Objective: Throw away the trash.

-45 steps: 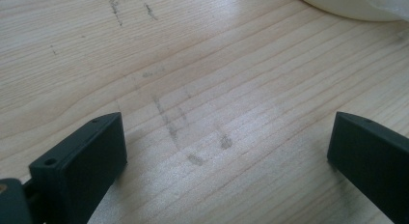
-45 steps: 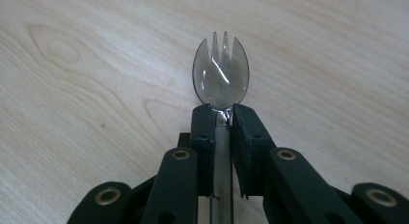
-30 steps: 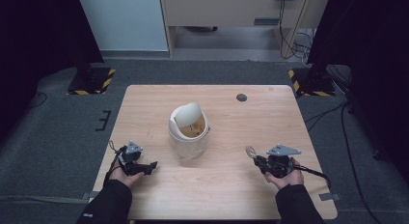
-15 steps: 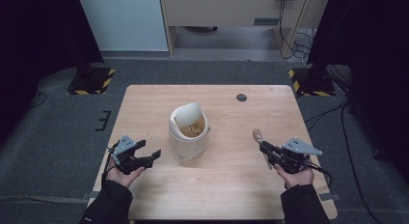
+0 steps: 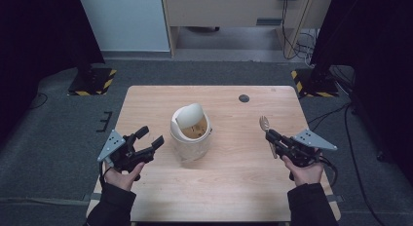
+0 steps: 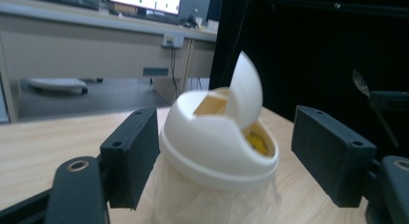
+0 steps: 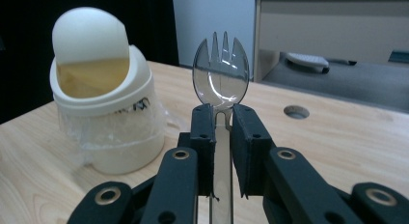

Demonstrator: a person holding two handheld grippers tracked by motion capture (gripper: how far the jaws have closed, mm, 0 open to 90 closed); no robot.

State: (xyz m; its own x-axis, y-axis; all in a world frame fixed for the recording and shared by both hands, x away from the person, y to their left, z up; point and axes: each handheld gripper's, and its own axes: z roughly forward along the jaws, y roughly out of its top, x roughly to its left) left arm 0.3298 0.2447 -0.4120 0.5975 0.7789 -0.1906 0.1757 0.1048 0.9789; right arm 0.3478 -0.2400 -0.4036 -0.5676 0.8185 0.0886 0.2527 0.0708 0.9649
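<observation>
Holding a clear plastic spork tight in our right gripper, we keep its jaws squeezed on the thin handle so it cannot slip. The toothed spoon end sticks up past the jaw tips, free and ready to go first into something.

Our left gripper has nothing in it. Its jaws have just been closing a little, but they are wide apart, and the pads touch nothing. From the left gripper view, the small white bin shows between the two jaws, only farther off.

That bin stands in the middle of the wooden table, between our two hands, so either one can get to it. Its round flap lid is tipped up, which leaves a gap at the top, and something yellow sits inside. A thin plastic bag lines the bin and puffs out under the rim.

We think the spork goes into that gap next, and the empty left gripper can hold the bin steady.
</observation>
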